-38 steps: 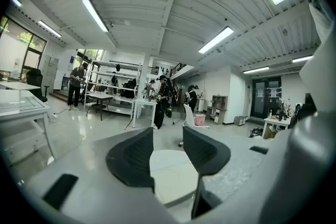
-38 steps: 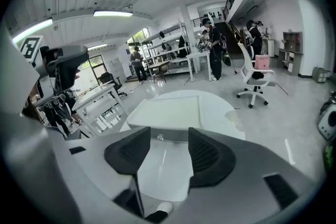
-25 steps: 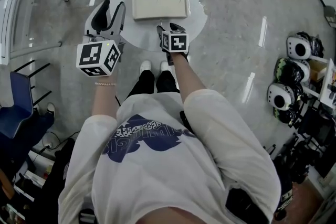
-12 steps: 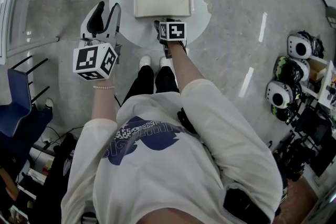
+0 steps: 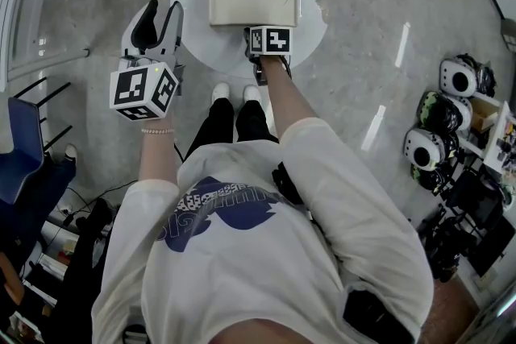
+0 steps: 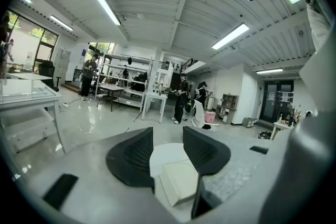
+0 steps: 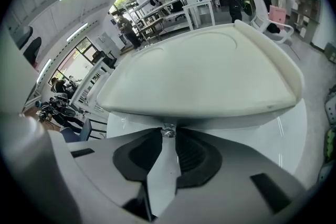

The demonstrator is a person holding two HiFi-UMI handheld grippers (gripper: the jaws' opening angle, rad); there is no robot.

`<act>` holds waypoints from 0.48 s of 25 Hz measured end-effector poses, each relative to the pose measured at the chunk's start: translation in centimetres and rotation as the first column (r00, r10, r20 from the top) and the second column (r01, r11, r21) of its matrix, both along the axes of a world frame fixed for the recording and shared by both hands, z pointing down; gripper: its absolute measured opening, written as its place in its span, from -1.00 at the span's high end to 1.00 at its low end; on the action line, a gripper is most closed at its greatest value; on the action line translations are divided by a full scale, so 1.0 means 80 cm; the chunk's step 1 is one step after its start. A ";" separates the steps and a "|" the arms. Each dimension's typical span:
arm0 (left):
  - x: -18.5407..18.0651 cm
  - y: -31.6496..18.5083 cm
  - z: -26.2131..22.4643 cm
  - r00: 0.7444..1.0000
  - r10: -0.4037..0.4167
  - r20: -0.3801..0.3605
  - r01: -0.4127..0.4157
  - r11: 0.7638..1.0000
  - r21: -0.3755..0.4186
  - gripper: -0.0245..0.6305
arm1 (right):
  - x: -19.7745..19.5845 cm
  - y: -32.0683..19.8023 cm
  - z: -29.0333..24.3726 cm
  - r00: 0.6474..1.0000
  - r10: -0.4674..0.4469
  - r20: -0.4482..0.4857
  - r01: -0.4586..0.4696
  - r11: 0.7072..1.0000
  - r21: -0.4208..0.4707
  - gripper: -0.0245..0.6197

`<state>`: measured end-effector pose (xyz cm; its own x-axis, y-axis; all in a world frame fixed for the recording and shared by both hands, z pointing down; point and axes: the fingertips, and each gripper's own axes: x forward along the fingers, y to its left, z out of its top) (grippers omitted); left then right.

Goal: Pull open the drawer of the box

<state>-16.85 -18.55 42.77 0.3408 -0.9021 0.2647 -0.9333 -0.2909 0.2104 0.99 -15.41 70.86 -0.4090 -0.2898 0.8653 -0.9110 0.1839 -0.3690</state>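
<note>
The right hand-held gripper (image 7: 168, 139) is closing narrow on the drawer knob (image 7: 168, 130) right at its tips, box (image 7: 210, 76) just ahead, and is probably risking slipping off or dragging the unbraced box.

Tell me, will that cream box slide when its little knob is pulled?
Probably it slides: the box looks light, sits loose on the glossy table, and the left gripper isn't bracing it. The knob, with the right gripper closing its jaws on it, looks small and smooth, so it may slip.
</note>
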 end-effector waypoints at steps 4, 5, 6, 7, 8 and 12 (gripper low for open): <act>-0.001 0.000 -0.001 1.000 -0.006 0.000 0.006 1.000 -0.004 0.43 | -0.001 0.000 -0.003 1.000 0.013 0.014 -0.012 1.000 -0.005 0.70; -0.001 0.000 -0.001 1.000 -0.006 0.001 0.006 1.000 -0.005 0.43 | -0.001 0.000 -0.003 1.000 0.010 0.016 -0.010 1.000 -0.003 0.70; -0.002 0.000 -0.001 1.000 -0.007 0.002 0.007 1.000 -0.006 0.43 | -0.001 0.000 -0.004 1.000 0.006 0.017 -0.006 1.000 -0.001 0.71; -0.002 0.000 -0.001 1.000 -0.007 0.003 0.007 1.000 -0.006 0.43 | -0.001 0.000 -0.004 1.000 0.004 0.017 -0.004 1.000 0.000 0.71; -0.002 0.001 -0.001 1.000 -0.006 0.003 0.006 1.000 -0.006 0.43 | -0.001 0.000 -0.005 1.000 0.003 0.017 -0.003 1.000 0.000 0.71; 0.000 0.002 -0.002 1.000 0.000 0.011 0.000 1.000 -0.003 0.43 | -0.001 0.003 -0.005 1.000 0.005 0.011 -0.005 1.000 0.002 0.71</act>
<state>-16.83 -18.39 42.58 0.3379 -0.9013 0.2711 -0.9356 -0.2902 0.2011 0.92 -15.14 70.49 -0.4172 -0.2933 0.8602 -0.9078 0.1805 -0.3787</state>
